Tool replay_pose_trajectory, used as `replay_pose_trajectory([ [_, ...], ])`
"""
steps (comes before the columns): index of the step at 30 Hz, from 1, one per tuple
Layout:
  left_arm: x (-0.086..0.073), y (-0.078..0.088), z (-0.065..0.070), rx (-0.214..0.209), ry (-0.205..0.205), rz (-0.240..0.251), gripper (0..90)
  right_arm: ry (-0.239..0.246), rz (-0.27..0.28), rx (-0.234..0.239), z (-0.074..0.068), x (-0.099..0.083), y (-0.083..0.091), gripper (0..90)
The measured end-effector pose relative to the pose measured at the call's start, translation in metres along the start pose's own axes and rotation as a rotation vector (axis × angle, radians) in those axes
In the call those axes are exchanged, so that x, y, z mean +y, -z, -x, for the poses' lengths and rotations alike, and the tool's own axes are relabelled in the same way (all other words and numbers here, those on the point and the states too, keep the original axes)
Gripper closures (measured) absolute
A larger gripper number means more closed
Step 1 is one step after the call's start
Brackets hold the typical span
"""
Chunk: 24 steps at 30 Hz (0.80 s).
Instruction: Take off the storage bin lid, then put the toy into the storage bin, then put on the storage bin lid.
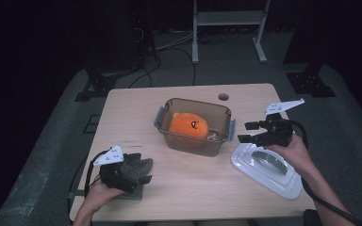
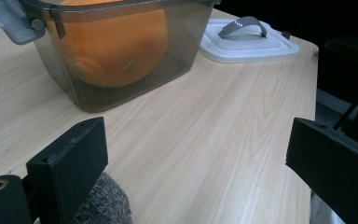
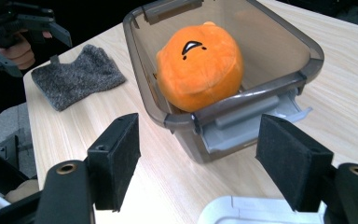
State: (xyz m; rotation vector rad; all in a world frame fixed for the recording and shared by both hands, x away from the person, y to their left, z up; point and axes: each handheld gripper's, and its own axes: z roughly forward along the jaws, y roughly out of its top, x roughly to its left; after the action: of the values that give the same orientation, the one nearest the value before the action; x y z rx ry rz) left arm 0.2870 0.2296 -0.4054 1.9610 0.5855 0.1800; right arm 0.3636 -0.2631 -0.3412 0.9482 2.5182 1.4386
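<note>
- So far, going left to right in the high view: the left gripper hangs over the grey knitted cloth at the table's near left corner, its jaws spread wide and pinching nothing.
- In the middle, the orange plush toy already sits inside the smoky plastic box, so the loading looks done.
- At the right, the right gripper hovers, jaws wide apart and empty, between the box's end latch and the white lid, which lies flat on the table beside the box. By my reading, fitting the lid and snapping the latches are left, and perhaps the cloth.
- The left gripper view adds the lid's grey handle.
- The right gripper view shows the toy's stitched face and that latch hanging open, both too small to read from above.
</note>
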Motion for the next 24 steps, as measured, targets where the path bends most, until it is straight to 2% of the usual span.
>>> replay_pose_trajectory([
  [6,0.003,-0.002,-0.001,-0.008,-0.006,0.005,4.8,-0.016,0.01,-0.005,-0.002,-0.011,0.006,28.5],
  [8,0.004,-0.004,0.0,-0.013,-0.018,0.0,4.8,-0.008,0.005,-0.011,-0.004,-0.014,0.007,28.5],
  [14,0.005,-0.009,-0.002,-0.028,-0.016,-0.006,4.8,-0.011,0.018,-0.018,-0.008,-0.025,0.013,28.5],
  [24,0.005,-0.008,-0.002,-0.027,-0.016,-0.001,4.8,-0.029,0.031,-0.044,-0.005,-0.053,0.018,28.0],
])
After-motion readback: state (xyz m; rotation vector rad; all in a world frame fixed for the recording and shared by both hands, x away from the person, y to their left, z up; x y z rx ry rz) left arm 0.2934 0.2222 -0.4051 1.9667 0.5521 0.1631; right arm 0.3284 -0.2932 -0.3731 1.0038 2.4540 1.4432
